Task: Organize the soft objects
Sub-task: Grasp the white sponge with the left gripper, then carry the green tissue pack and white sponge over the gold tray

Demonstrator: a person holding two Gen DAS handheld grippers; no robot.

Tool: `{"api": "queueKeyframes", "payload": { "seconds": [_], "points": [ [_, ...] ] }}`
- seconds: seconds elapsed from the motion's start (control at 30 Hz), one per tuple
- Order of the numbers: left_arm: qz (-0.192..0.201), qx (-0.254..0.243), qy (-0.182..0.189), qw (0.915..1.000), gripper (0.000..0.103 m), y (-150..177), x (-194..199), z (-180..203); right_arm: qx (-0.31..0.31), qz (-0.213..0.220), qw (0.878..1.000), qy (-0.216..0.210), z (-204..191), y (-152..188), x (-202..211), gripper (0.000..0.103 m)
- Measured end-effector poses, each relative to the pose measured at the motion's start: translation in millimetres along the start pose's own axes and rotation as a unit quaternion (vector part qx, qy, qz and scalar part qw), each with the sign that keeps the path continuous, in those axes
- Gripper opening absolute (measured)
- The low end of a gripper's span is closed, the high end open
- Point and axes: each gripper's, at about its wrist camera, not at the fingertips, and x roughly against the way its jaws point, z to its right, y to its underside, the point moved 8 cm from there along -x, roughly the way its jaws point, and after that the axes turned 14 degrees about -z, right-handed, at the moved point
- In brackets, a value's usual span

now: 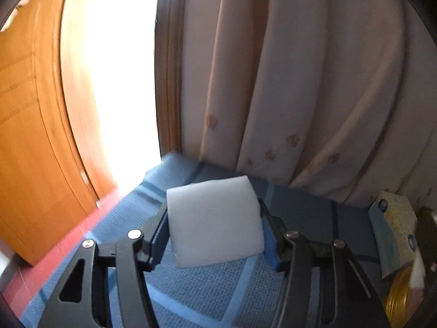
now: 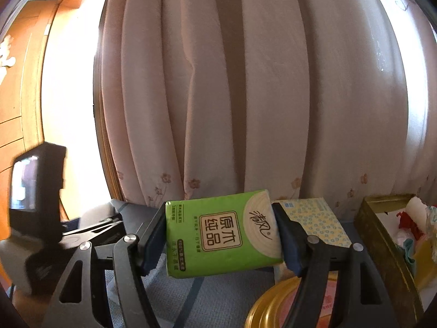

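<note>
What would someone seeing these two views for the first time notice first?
Most likely the bright green tissue pack, clamped between the right tongs in front of the pale curtain. Next comes the white foam block, pinched in the left tongs above the blue cloth. The glaring window gap beside the wooden panel on the left also pulls the eye.

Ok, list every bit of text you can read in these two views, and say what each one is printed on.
"原木纯品": large characters in the framed panel on the green tissue pack held in the right gripper.
"清风": brush-style brand on the pack's pale round emblem.
Small print along the pack's edges and under the panel: too small to read.
Blue-patterned tissue pack behind it: no legible text.
White foam block in the left gripper: no text.
</note>
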Motion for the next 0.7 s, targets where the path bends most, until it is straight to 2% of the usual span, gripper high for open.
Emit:
{"api": "queueKeyframes", "payload": {
  "seconds": [0.13, 0.33, 0.7],
  "points": [
    [0.053, -0.019, -0.014, 0.9983, 0.058, -1, 22, 1, 0.012, 0.012, 1.0, -0.001, -7, -1, 2, 0.073],
    [0.1, -0.047, -0.023, 0.9937, 0.058, -2, 43, 9, 0.018, 0.022, 1.0, 0.01, -8, -2, 4, 0.073],
    [0.131, -0.033, -0.018, 0.9907, 0.058, 14, 72, 5, 0.005, 0.01, 1.0, 0.008, 2, 2, 6, 0.073]
  ]
}}
